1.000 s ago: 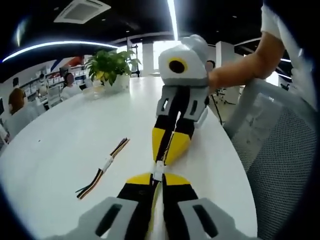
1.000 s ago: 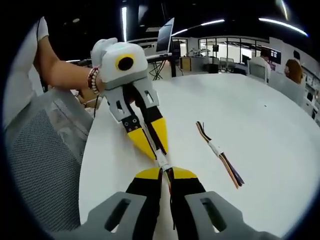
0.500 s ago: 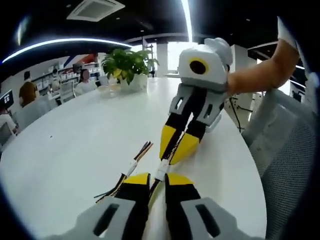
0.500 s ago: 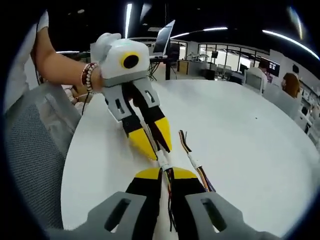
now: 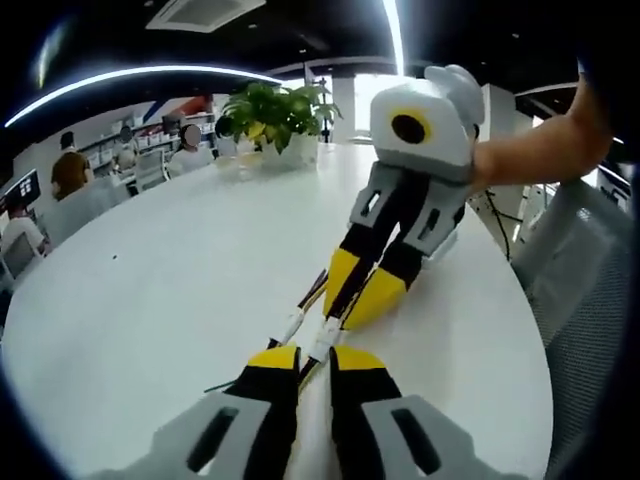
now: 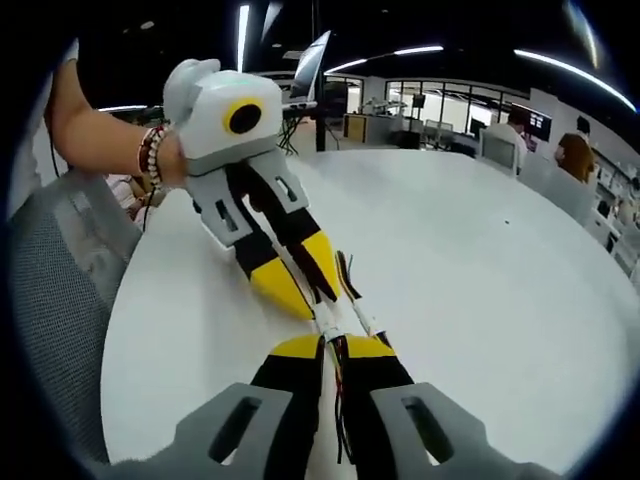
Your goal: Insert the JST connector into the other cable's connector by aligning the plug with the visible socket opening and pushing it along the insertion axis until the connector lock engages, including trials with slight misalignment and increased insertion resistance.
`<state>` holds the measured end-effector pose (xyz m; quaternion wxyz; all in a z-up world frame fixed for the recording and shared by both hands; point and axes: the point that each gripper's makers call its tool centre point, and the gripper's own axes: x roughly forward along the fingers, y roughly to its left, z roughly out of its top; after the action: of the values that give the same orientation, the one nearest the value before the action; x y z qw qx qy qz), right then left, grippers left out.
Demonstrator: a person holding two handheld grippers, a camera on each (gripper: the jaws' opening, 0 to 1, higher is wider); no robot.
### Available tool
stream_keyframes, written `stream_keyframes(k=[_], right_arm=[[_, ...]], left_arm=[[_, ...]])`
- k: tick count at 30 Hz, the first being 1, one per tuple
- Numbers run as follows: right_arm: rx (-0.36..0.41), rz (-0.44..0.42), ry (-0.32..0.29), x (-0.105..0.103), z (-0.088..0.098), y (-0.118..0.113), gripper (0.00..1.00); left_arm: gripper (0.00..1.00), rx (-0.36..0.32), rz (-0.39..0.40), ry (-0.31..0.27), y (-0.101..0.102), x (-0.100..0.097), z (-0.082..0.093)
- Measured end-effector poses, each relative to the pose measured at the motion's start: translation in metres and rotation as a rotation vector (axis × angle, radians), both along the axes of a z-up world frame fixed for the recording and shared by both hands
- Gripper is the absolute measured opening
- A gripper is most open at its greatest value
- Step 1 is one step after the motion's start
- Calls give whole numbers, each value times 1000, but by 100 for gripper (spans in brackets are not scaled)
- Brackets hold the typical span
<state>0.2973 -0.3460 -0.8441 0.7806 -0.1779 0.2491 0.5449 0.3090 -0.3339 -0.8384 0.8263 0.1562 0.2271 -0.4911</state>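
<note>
JST connector [image 5: 321,340], small and white, sits between the tips of the two grippers, which meet nose to nose low over the white desk [image 5: 150,280]. In the left gripper view the left gripper [image 5: 314,358] rises from the bottom with its yellow-tipped jaws drawn narrow on the connector and the wires trailing back between them. The right gripper [image 5: 347,308] comes in from the upper right, held by a person's hand, with its jaws pinched together on the far end of the same white piece. Whether plug and socket are fully seated cannot be told, since the joint is too small.

In the right gripper view the same meeting shows from the other side: the right gripper [image 6: 333,343] has its jaws close together around the connector [image 6: 330,324] and dark wires. The left gripper [image 6: 311,290] slants down from the upper left, its jaws narrow on the connector's other end; the wrist holding it wears a beaded bracelet [image 6: 150,155].

A second cable [image 5: 296,318] with coloured wires and a white connector lies on the desk just beside the grippers' tips. All this is near the desk's edge closest to a mesh chair [image 5: 590,300]. A potted plant [image 5: 275,115] stands at the far edge, with seated people beyond it.
</note>
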Motion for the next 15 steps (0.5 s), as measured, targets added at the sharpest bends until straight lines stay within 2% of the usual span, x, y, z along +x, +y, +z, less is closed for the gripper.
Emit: stream_keyframes(k=[3,8,11,15], right_arm=[[-13,10,-22,0,-3,1,4],[-26,17,-11,-4,-10,1,4],[-7,0,8,-3,-8,1,4],[-5,-9,1,-2,-5,-2,5]], left_arm=[[4,1,8,5,0,0,-1],[5,4,7,28,1,-4,-6],[5,1,23,37,2,-4,-9],[9,4,30,35,5,-5,-5]])
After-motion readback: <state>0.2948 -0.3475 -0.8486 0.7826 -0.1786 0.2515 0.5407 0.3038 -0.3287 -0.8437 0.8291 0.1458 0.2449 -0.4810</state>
